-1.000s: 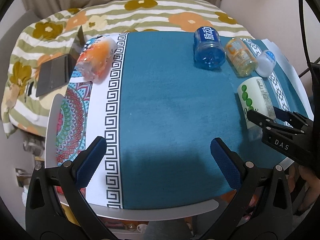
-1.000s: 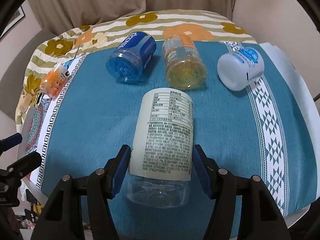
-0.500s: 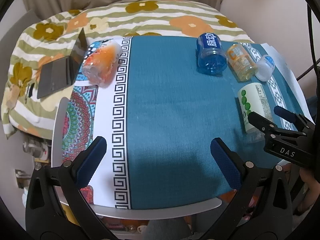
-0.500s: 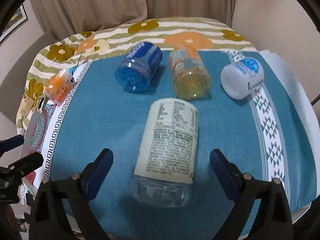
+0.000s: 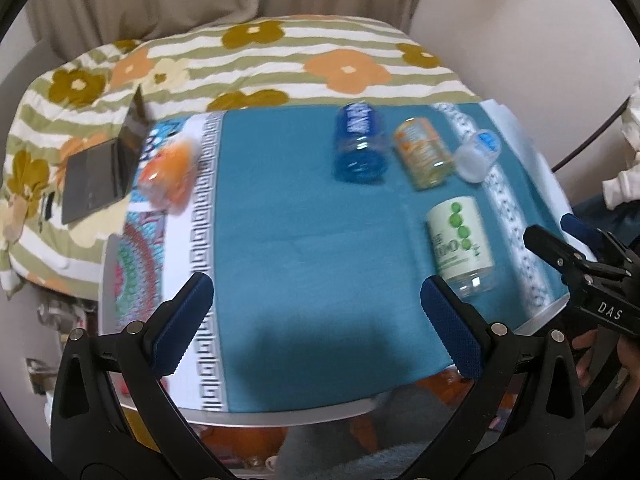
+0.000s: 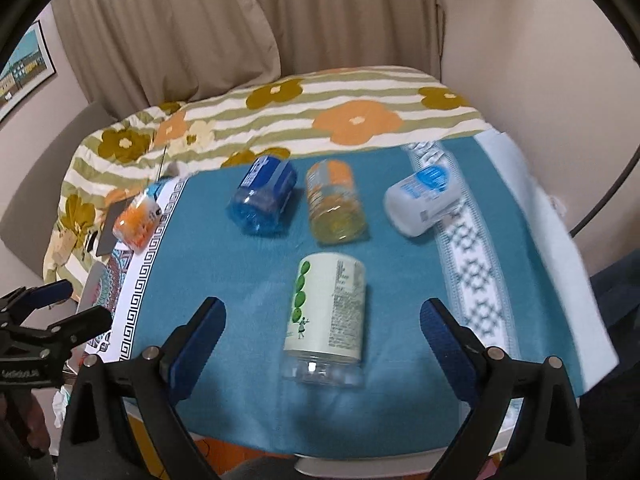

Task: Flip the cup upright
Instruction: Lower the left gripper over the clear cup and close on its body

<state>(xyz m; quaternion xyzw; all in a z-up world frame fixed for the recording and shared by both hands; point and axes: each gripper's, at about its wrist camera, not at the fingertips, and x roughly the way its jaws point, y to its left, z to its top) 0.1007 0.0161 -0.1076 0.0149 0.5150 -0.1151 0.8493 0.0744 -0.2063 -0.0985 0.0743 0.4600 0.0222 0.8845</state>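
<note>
A cream-labelled clear cup point(image 6: 326, 322) lies on its side on the teal cloth point(image 6: 240, 276), clear base toward me; it also shows in the left wrist view point(image 5: 460, 240). My right gripper point(image 6: 320, 330) is open, its jaws wide on either side of the cup and drawn back, not touching it. My left gripper point(image 5: 316, 306) is open and empty over the cloth's near left part. A blue cup point(image 6: 264, 198), an orange cup point(image 6: 334, 206) and a white cup point(image 6: 424, 196) lie on their sides behind.
An orange cup point(image 5: 170, 174) lies at the cloth's left border. A laptop point(image 5: 102, 172) sits on the flowered bedspread point(image 5: 260, 60) beyond. The table's front edge point(image 5: 280, 414) is close below both grippers. A wall stands to the right.
My right gripper opened off the cream cup and drew back and up. The cup stays lying on its side, rolled slightly. My left gripper also pulled back a little.
</note>
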